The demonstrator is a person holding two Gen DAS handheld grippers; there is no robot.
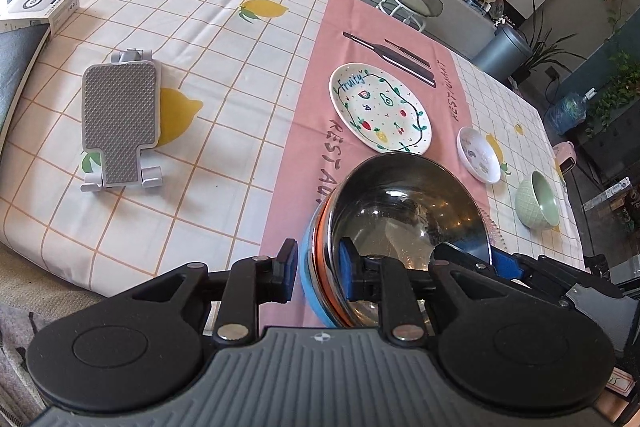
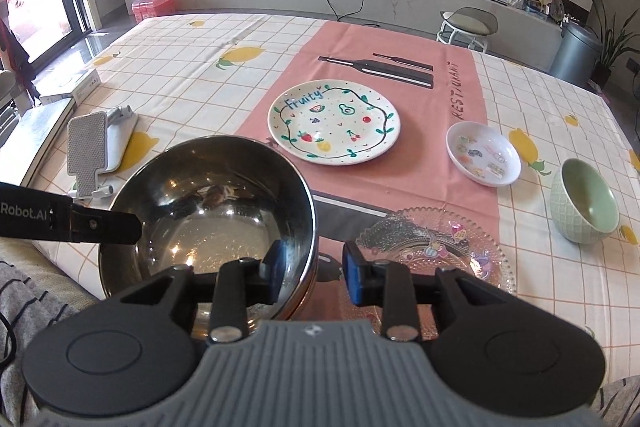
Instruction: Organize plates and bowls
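Observation:
A steel bowl (image 1: 408, 223) with a blue and orange outside is held between both grippers, tilted. My left gripper (image 1: 318, 273) straddles its left rim, one pad outside and one inside, with a small gap on the outer side. My right gripper (image 2: 314, 269) straddles its right rim (image 2: 308, 227), jaws apart with a gap at the outer pad. The bowl shows in the right wrist view (image 2: 208, 211). A "Fruity" plate (image 2: 334, 121), a small white dish (image 2: 483, 153), a green bowl (image 2: 586, 201) and a clear glass plate (image 2: 436, 247) lie on the table.
A grey phone stand (image 1: 118, 119) lies on the left of the tablecloth (image 1: 224, 75). A white box (image 1: 38, 5) sits at the far left edge. A stool (image 2: 468, 23) and a bin (image 2: 576, 49) stand beyond the far edge.

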